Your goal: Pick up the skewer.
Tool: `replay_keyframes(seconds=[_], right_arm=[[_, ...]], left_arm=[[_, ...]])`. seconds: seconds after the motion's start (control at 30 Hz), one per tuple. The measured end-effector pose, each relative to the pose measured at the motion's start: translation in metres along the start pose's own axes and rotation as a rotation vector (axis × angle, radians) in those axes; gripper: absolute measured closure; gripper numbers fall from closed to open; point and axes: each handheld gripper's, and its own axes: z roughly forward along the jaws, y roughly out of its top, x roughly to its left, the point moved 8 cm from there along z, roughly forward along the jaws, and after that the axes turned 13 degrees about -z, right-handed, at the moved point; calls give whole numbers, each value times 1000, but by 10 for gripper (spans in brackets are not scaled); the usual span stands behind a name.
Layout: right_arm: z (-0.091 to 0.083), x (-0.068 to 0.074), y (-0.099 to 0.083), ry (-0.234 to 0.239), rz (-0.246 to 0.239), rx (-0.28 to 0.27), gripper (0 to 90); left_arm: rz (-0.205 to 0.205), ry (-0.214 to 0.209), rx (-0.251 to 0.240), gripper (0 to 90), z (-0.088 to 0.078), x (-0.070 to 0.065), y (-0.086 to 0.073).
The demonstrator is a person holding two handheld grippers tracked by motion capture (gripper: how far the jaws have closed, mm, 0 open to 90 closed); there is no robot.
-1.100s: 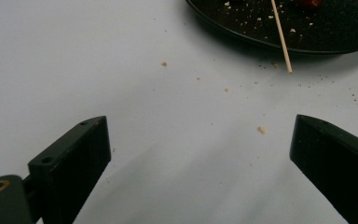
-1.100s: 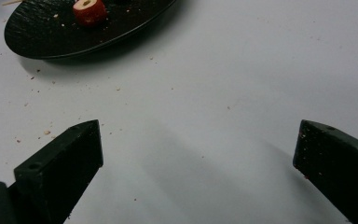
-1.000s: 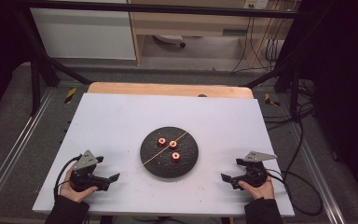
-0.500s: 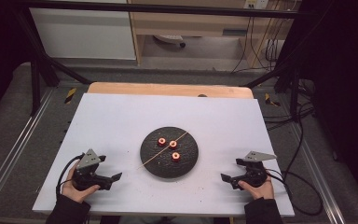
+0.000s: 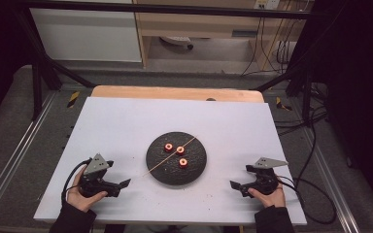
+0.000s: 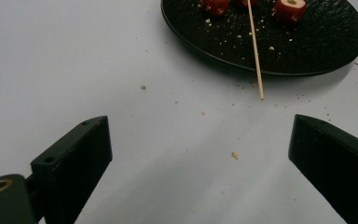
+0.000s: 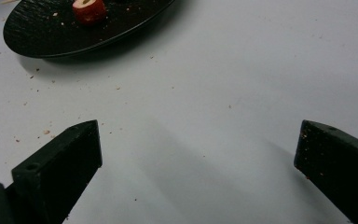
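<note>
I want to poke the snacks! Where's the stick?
In the high view, the wooden skewer lies slanting across the black plate, between the red pieces, its tip poking off the plate's left edge.

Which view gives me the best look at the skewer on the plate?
The high view: the whole skewer lies across the black plate, its near end past the rim. The left gripper view shows that near end sharply, with the far part cut off. In the right gripper view I cannot make it out.

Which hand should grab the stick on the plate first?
Probably the left. The skewer pokes off the plate's rim toward the open left gripper, while the right gripper sits on the far side.
</note>
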Motion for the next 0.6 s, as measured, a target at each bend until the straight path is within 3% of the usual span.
replay_keyframes(seconds=[0.33,0.6], right_arm=[[0,0,0,2,3,2,14],[0,0,0,0,5,7,14]], left_arm=[[37,10,15,70,4,-18,18],[44,13,28,93,14,-30,33]])
